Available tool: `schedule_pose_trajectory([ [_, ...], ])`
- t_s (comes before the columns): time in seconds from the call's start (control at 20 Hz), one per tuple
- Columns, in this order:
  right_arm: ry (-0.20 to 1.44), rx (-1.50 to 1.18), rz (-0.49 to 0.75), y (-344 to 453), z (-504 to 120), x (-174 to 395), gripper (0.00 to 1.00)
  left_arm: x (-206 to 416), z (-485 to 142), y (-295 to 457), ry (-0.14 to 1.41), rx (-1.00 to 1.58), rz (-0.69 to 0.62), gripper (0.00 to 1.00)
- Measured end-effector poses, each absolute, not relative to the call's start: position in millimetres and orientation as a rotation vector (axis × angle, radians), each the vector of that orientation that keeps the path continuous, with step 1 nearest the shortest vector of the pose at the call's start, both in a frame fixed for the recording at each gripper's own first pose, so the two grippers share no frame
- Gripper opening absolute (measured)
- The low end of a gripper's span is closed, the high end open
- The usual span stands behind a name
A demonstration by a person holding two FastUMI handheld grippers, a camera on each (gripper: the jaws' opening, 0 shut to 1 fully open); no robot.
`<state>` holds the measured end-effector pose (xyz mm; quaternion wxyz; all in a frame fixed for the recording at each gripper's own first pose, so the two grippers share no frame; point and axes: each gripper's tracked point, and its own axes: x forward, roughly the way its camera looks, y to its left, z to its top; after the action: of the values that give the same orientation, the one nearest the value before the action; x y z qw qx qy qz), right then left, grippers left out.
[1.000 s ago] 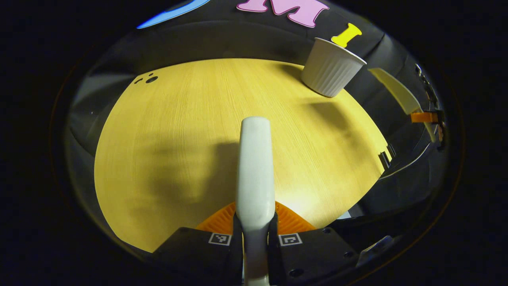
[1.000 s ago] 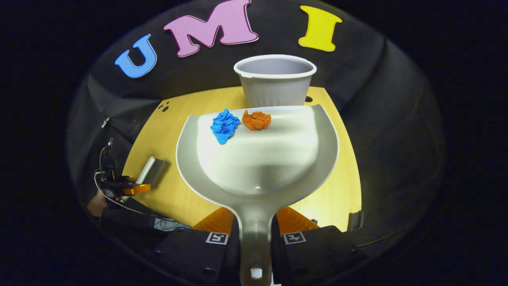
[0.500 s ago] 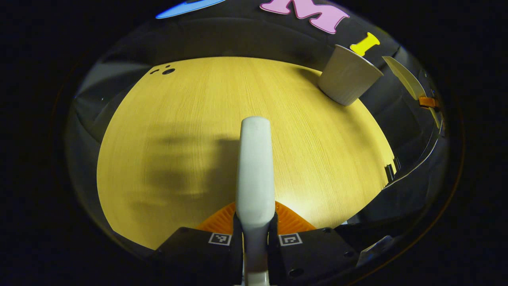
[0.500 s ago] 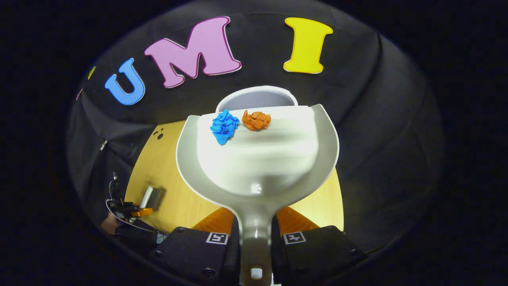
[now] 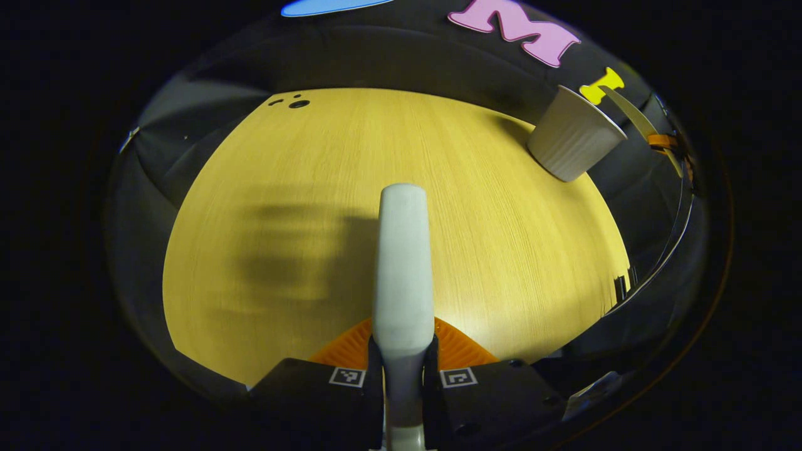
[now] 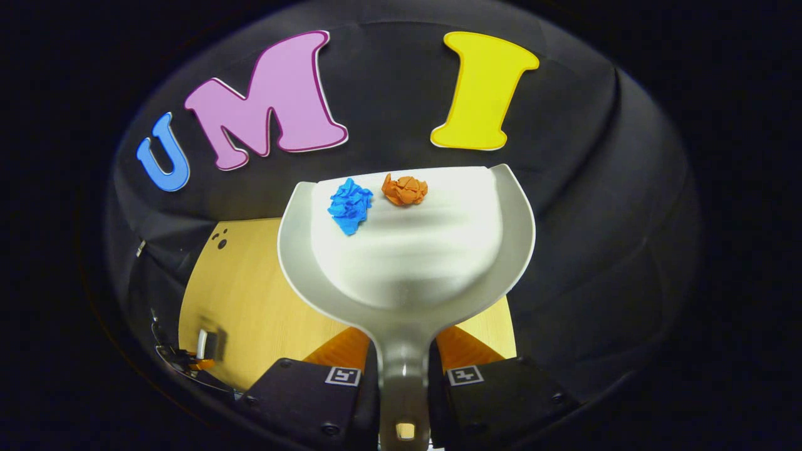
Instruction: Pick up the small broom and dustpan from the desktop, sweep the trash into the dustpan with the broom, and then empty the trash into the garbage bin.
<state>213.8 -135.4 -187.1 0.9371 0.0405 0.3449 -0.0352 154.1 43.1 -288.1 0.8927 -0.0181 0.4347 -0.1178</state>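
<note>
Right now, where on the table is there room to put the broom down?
Nearly the whole table is bare, from the broom in the left gripper to the far edge. Only the far right corner is crowded: the bin stands there, the dustpan beside it.

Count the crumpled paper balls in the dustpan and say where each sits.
2. The blue paper ball and the orange paper ball lie side by side near the front lip of the dustpan, blue left; none seems hidden.

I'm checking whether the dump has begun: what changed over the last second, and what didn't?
The right gripper lifted the pale grey plastic dustpan; the white ribbed garbage bin slipped from sight behind the pan in the right gripper view. The crumpled blue paper ball and crumpled orange paper ball stayed near its lip. The left gripper kept hold of the white broom handle.
</note>
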Motion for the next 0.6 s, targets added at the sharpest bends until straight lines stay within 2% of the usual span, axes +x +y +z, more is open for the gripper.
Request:
schedule_pose_trajectory([
  [0.1,0.711,0.032,-0.100,-142,-195,230,0.31,156,-288,48,0.901,-0.051,-0.230,0.29],
  [0.15,0.714,-0.001,-0.120,-147,-200,237,0.35,157,-288,50,0.901,-0.055,-0.222,0.29],
  [0.55,0.732,-0.163,-0.242,-176,-220,267,0.35,163,-291,63,0.902,-0.105,-0.176,0.29],
  [0.6,0.731,-0.203,-0.266,-182,-220,268,0.31,163,-291,64,0.902,-0.108,-0.171,0.28],
])
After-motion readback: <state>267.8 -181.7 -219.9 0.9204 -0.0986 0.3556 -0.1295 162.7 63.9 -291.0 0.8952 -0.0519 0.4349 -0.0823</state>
